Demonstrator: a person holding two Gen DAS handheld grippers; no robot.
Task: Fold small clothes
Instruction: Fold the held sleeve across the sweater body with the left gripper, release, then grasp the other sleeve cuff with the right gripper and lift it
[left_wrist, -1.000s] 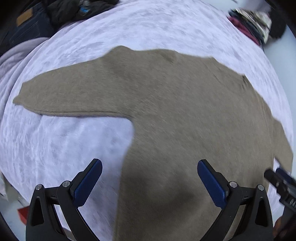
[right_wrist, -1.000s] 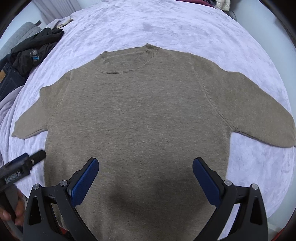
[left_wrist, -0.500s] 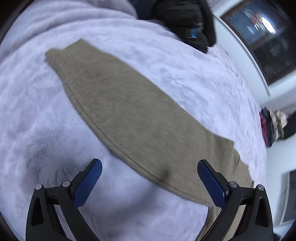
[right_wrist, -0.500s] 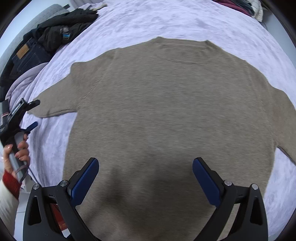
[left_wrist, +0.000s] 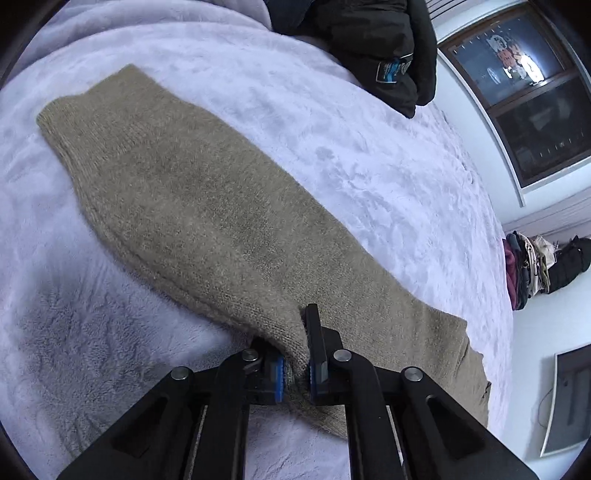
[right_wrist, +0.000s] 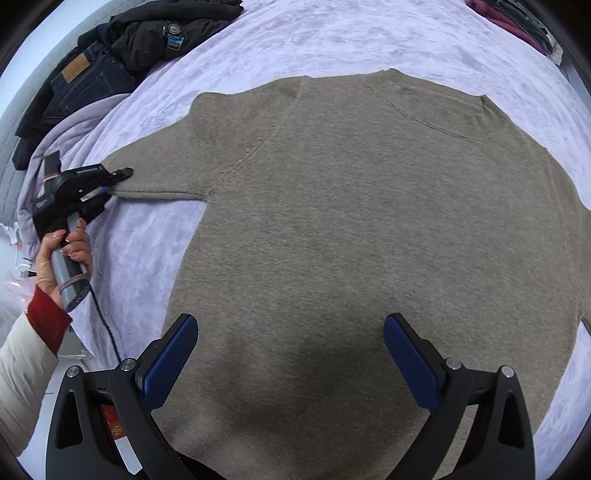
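We pinch the sleeve edge of the flat taupe knitted sweater (right_wrist: 351, 221) with our left gripper (left_wrist: 295, 373); our right gripper (right_wrist: 291, 362) hovers above its body with fingers spread wide.

Both wrist cams steeply down, close; shared: sweater (right_wrist: 369, 229).

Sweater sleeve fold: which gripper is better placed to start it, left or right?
Left. The left gripper is already shut on the sleeve edge, while the right gripper hangs open above the sweater body, holding nothing.
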